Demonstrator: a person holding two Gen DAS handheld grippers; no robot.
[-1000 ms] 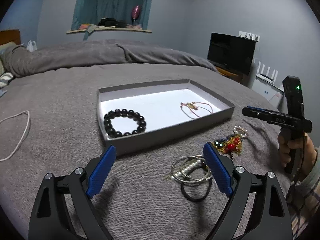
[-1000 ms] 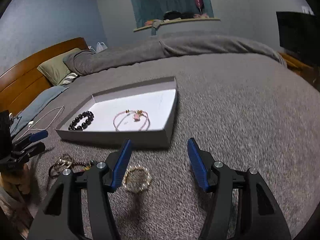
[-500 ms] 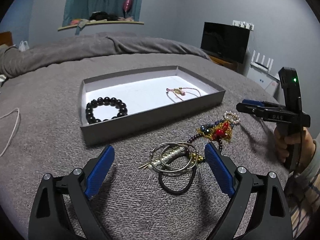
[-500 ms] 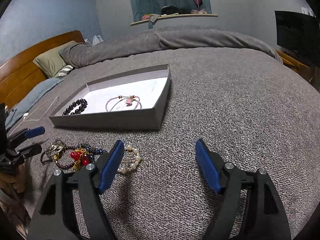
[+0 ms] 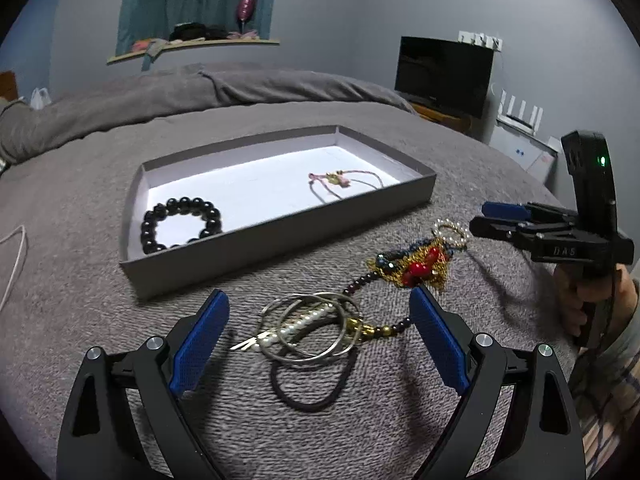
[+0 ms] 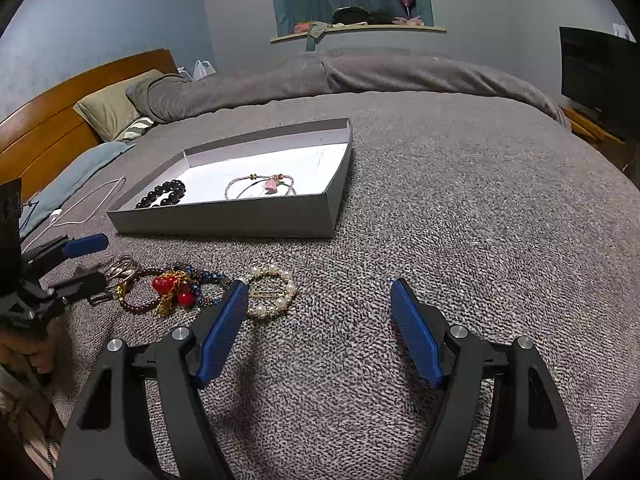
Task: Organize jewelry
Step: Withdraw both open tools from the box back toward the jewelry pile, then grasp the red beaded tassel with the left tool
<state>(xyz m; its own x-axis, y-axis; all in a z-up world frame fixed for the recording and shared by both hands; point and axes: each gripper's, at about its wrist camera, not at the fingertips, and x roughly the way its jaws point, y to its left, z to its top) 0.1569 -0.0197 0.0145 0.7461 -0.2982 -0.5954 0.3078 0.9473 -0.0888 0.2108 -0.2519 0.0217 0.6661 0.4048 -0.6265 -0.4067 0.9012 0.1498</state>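
A grey shallow box (image 5: 280, 236) (image 6: 224, 220) on the bed holds a black bead bracelet (image 5: 180, 224) (image 6: 162, 194) and a pink cord bracelet (image 5: 344, 180) (image 6: 260, 186). In front of it lie silver bangles (image 5: 312, 328) (image 6: 120, 268), a pearl hair clip (image 5: 296, 326), a black hair tie (image 5: 316, 380), a red and gold piece (image 5: 420, 264) (image 6: 172, 288) and a pearl ring brooch (image 5: 452, 232) (image 6: 272, 292). My left gripper (image 5: 320, 304) is open and empty around the bangles. My right gripper (image 6: 316, 288) (image 5: 500, 216) is open and empty beside the brooch.
The grey blanket (image 6: 460, 200) covers the bed. A white cable (image 5: 14, 256) (image 6: 84, 208) lies at the left. A wooden headboard (image 6: 60, 120) and pillows (image 6: 108, 108) stand far left. A TV (image 5: 444, 76) and a white cabinet (image 5: 524, 148) stand beyond the bed's right edge.
Both grippers have come down and forward toward the loose jewelry. The bangles now lie between my left fingers, and the pearl brooch sits by my right gripper's left finger.
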